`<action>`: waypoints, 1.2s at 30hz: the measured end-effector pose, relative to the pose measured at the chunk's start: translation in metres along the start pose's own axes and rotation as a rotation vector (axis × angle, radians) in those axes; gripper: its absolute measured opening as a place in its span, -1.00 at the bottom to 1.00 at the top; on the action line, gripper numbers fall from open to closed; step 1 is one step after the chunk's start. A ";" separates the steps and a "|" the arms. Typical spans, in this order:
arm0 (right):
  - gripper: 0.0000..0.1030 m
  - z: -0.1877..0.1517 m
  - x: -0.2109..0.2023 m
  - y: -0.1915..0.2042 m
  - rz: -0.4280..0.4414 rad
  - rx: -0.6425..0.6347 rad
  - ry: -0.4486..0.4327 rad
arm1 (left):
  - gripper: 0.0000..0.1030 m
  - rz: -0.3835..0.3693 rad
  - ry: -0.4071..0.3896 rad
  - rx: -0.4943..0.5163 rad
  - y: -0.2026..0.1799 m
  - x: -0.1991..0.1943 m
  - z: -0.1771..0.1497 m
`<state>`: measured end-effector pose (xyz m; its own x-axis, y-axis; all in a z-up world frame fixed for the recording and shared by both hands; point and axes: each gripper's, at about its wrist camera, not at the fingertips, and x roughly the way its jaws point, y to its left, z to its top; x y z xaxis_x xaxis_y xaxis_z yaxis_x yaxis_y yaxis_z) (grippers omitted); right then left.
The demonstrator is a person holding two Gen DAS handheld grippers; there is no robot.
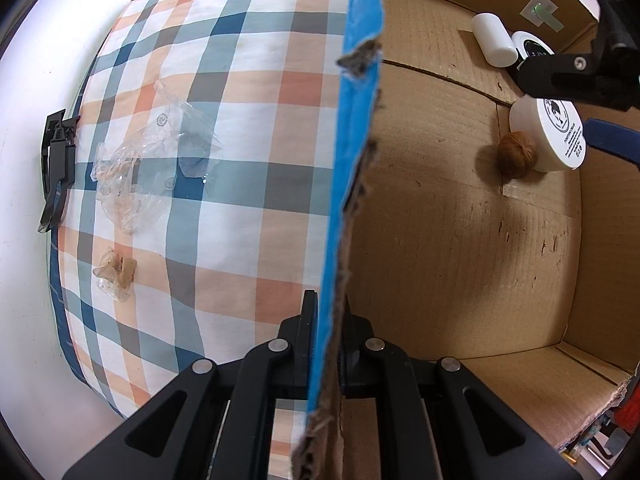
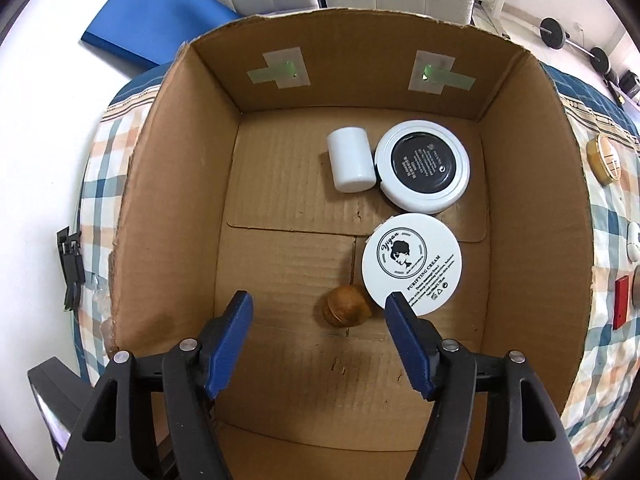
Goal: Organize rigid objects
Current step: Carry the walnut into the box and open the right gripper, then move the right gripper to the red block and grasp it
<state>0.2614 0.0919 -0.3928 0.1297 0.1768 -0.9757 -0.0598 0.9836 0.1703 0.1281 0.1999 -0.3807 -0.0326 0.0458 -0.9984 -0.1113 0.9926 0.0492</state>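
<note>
walnut (image 2: 346,311) lies free between right gripper's (image 2: 319,307) spread fingers beside cream jar (image 2: 412,263); left gripper (image 1: 326,320) pinches box wall (image 1: 340,200).

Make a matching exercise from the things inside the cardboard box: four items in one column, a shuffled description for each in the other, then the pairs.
Items:
1. walnut
2. white cylinder
3. black-faced tin
4. cream jar

Descriptions:
A. round, white rim, close to the box's far wall
B. brown, lying between the right gripper's open fingers
C. white lid printed "Purifying Cream"
D. plain white, on its side beside the tin

Pairs: 1-B, 2-D, 3-A, 4-C
</note>
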 end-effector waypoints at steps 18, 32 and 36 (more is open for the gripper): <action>1.00 -0.010 -0.121 -0.144 0.020 0.317 -0.257 | -0.88 0.003 -0.004 0.001 -0.004 0.000 0.000; 1.00 -0.044 -0.040 -0.388 -0.295 0.739 -0.117 | -0.88 0.011 -0.008 0.012 -0.004 -0.001 -0.001; 0.91 -0.051 -0.005 -0.415 -0.320 0.751 -0.051 | -0.88 0.015 -0.009 0.020 -0.007 -0.002 -0.001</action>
<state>0.2350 -0.3192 -0.4661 0.0736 -0.1332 -0.9884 0.6648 0.7453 -0.0510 0.1279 0.1932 -0.3788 -0.0247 0.0618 -0.9978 -0.0914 0.9938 0.0639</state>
